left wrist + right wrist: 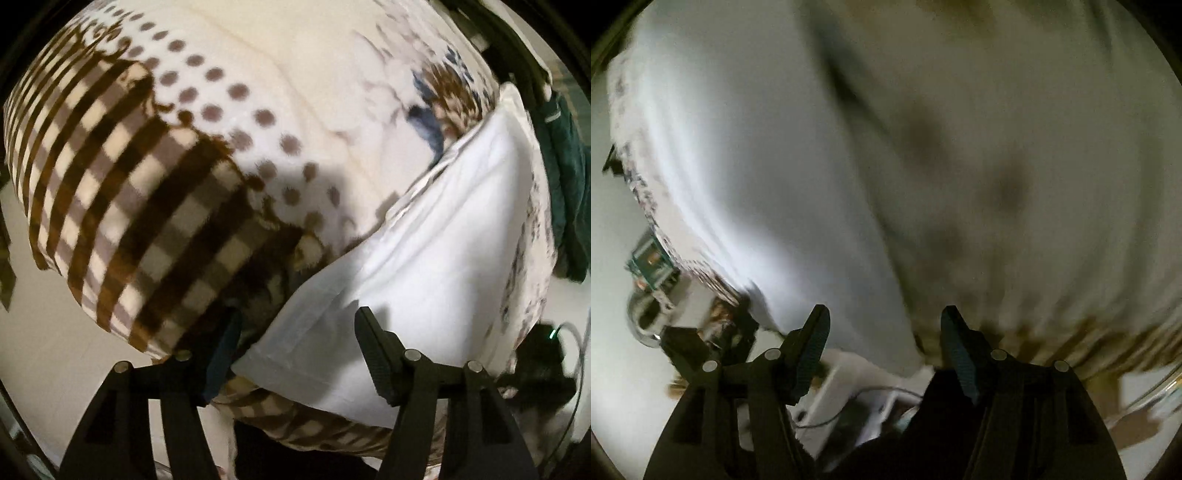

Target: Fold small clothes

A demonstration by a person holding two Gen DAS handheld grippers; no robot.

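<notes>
The left gripper (297, 326) is wide apart over a white cloth (436, 236) lying on a bed with a brown checked, dotted blanket (147, 206). The right gripper (884, 326) is wide apart too, above the blurry cloth (746, 155).

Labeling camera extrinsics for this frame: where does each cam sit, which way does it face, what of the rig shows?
Left wrist: on the left gripper, looking down along its open fingers at a white garment lying on a checked-and-dotted blanket.
Right wrist: on the right gripper, fingers open, facing blurred white fabric close up; floor clutter at lower left.
Shared: white cloth and patterned bedding; whether it is the same garment cannot be told.
</notes>
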